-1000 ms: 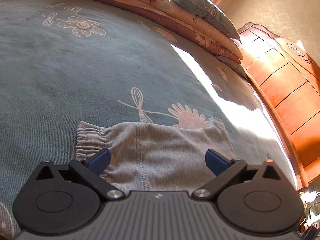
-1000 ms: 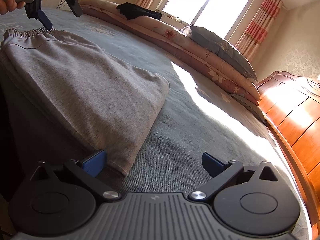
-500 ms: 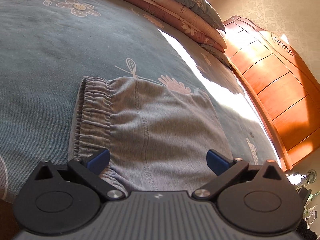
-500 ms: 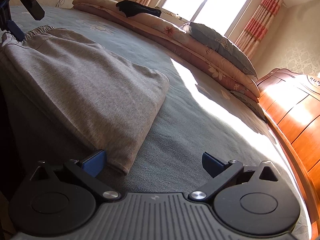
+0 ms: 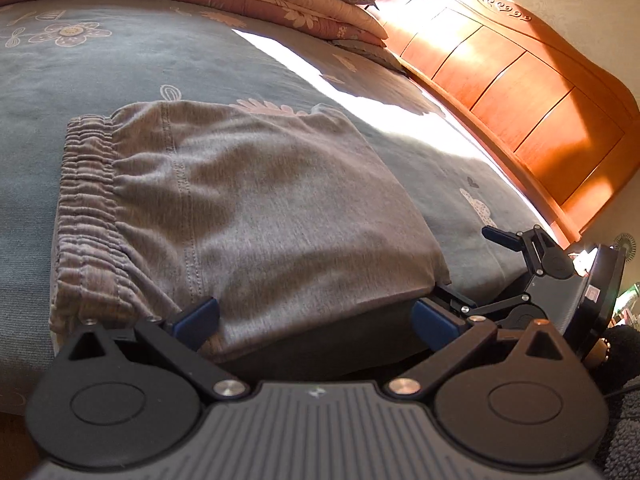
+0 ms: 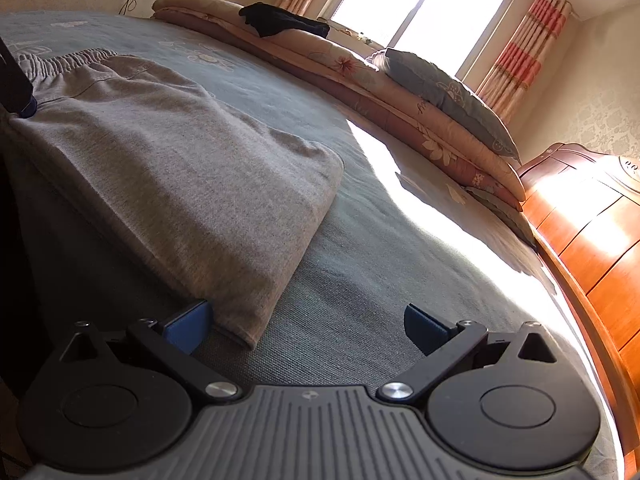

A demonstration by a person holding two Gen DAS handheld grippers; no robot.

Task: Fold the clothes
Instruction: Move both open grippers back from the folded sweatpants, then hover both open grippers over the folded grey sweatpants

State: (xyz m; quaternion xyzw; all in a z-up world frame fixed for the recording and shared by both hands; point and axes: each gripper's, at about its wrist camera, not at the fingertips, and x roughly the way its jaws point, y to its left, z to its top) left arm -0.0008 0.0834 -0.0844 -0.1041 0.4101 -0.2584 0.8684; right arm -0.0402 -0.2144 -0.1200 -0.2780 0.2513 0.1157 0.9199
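Blue bedspread (image 5: 120,64) supports folded grey trousers (image 5: 248,200). Left gripper (image 5: 316,320), jaws spread, faces their near edge; right gripper (image 6: 306,326), jaws spread, flanks their corner.

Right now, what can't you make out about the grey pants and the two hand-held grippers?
- Near edge of the grey pants: left wrist view, hidden behind the left hand-held gripper; any contact is unclear.
- Underside layers of the fold: right wrist view, covered by the top layer.
- Right hand-held gripper: its left finger meets the hem, touching or not unclear.
- Dark garment on the quilts: too small to identify.
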